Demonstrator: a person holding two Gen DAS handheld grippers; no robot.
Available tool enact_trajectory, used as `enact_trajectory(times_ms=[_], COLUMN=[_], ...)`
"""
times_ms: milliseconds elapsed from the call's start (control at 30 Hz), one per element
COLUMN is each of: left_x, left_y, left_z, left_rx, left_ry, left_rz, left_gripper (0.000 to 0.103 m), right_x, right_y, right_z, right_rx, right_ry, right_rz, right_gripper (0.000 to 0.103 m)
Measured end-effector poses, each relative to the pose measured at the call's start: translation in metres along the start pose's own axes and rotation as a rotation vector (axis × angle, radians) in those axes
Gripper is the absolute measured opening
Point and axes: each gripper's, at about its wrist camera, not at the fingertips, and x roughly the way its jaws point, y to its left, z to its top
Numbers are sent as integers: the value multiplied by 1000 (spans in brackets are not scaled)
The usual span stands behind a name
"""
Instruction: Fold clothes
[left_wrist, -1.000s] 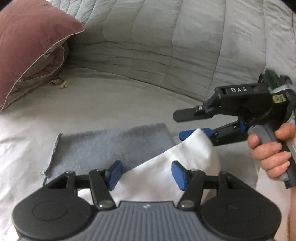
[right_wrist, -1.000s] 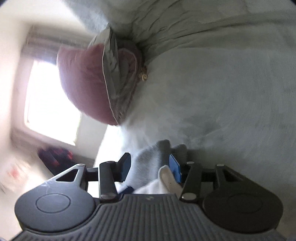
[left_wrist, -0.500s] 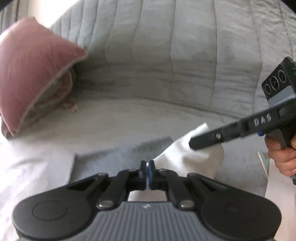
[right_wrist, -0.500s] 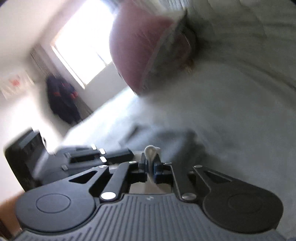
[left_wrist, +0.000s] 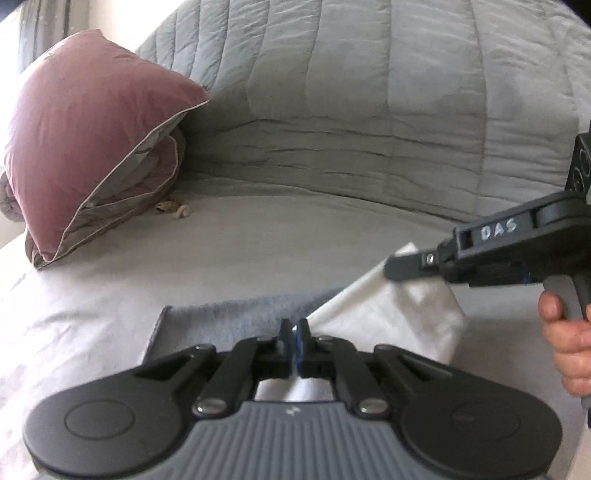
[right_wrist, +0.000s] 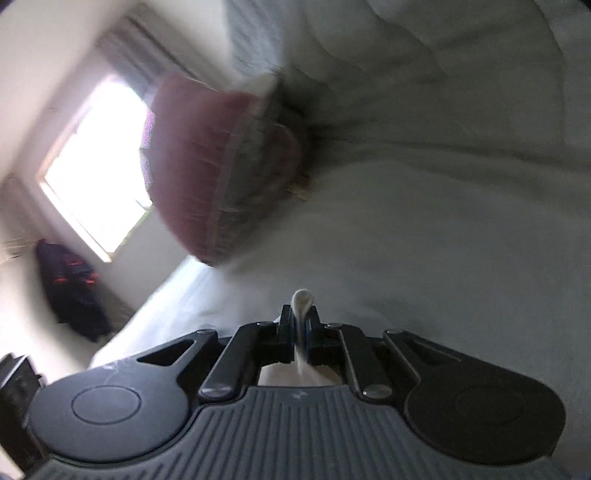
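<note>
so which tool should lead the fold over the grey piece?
Probably right: it pinches the raised white cloth corner, free to carry across. Left is shut low at the near edge, better as anchor.

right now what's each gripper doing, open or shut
left gripper: shut on the white cloth.
right gripper: shut on the same white cloth.

The right wrist view is motion-blurred: the pink pillow (right_wrist: 218, 173) and a dark shape (right_wrist: 70, 288) beside the window stay indistinct. In the left wrist view, the hand (left_wrist: 570, 343) is cut off by the frame edge, and the left claw (left_wrist: 294, 345) hides the white garment's (left_wrist: 391, 317) near part.
</note>
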Motion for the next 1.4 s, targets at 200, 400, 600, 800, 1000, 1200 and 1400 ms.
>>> enact_trajectory(times_ms=[200, 400, 600, 800, 1000, 1200, 1400], left_x=[-19, -74, -132, -169, -166, -176, -204], left_y=[8, 36, 76, 105, 117, 77, 48], left_z=[6, -7, -52, -104, -142, -153, -167], left_rx=[-86, -169, -234, -253, -356, -349, -377], left_ry=[-38, -83, -33, 37, 136, 135, 144], left_rz=[-11, 35, 192, 362, 382, 423, 372], left_gripper=[44, 53, 54, 54, 53, 51, 55], right_x=[6, -5, -4, -4, -2, 10, 21], right_y=[-3, 16, 34, 43, 56, 78, 90], right_z=[-1, 2, 1, -2, -7, -18, -26], right_rx=[16, -85, -193, -205, -245, -326, -361], right_ry=[-54, -93, -77, -66, -35, 14, 48], right_rz=[-59, -12, 29, 92, 119, 139, 143], right_gripper=[19, 43, 48, 50, 51, 53, 53])
